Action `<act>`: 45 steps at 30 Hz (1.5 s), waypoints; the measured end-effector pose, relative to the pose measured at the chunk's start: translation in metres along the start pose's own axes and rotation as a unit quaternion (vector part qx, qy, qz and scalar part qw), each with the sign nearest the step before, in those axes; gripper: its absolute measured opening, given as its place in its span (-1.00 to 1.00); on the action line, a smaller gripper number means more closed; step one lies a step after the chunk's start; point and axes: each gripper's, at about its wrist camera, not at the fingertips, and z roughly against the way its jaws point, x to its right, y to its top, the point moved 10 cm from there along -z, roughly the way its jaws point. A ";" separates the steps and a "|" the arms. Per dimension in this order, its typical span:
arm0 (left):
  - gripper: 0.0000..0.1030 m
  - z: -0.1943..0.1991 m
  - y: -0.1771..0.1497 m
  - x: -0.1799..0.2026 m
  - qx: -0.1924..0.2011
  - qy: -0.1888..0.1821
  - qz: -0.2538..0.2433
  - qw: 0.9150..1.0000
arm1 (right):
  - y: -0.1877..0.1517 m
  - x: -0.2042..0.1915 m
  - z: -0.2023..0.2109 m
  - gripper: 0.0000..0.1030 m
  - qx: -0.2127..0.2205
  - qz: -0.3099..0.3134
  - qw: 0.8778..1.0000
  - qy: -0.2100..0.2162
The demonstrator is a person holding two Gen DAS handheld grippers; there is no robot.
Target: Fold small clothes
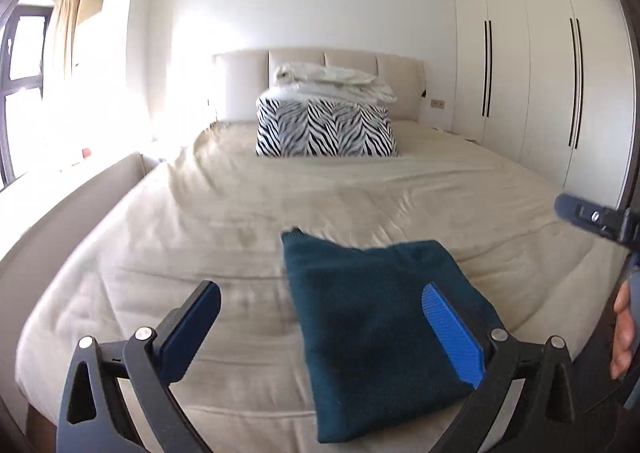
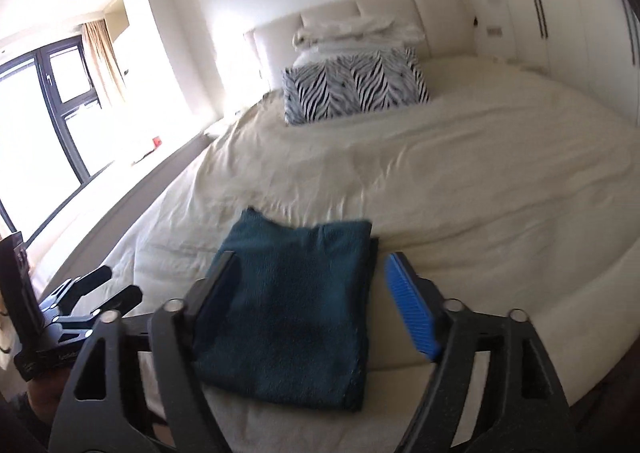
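Observation:
A dark teal garment (image 1: 376,337) lies folded into a rectangle on the cream bedspread (image 1: 240,213) near the bed's foot. It also shows in the right wrist view (image 2: 292,313). My left gripper (image 1: 320,333) is open and empty, hovering above the garment's left part. My right gripper (image 2: 308,301) is open and empty, held above the garment. The right gripper's tip (image 1: 592,215) shows at the right edge of the left wrist view. The left gripper (image 2: 100,293) shows at the lower left of the right wrist view.
A zebra-print pillow (image 1: 326,127) with white bedding (image 1: 332,81) stacked on it stands at the headboard. White wardrobes (image 1: 528,65) line the right side. A window (image 2: 52,113) and a low ledge (image 1: 60,205) run along the left.

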 end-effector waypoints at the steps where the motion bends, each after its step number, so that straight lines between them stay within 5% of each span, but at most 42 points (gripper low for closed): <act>1: 1.00 0.010 0.010 -0.001 0.020 0.018 -0.012 1.000 | 0.017 0.000 0.014 0.99 0.042 0.006 0.999 -0.014; 4: 1.00 0.033 0.036 -0.007 0.059 0.056 -0.024 0.996 | 0.058 -0.009 0.050 1.00 0.131 0.049 0.989 -0.052; 11: 1.00 0.040 0.058 -0.026 0.024 0.067 0.012 0.997 | 0.084 -0.032 0.056 1.00 0.069 0.040 0.997 0.017; 20: 1.00 -0.028 -0.005 -0.021 -0.105 0.060 0.042 0.992 | 0.014 -0.009 -0.006 1.00 -0.085 0.051 0.992 -0.083; 27: 1.00 -0.055 -0.038 -0.021 -0.135 0.073 0.053 0.987 | -0.041 0.009 -0.047 1.00 -0.126 0.053 0.982 -0.130; 45: 1.00 -0.070 -0.061 -0.030 -0.175 0.073 0.063 0.980 | -0.069 0.019 -0.083 1.00 -0.164 0.058 0.976 -0.133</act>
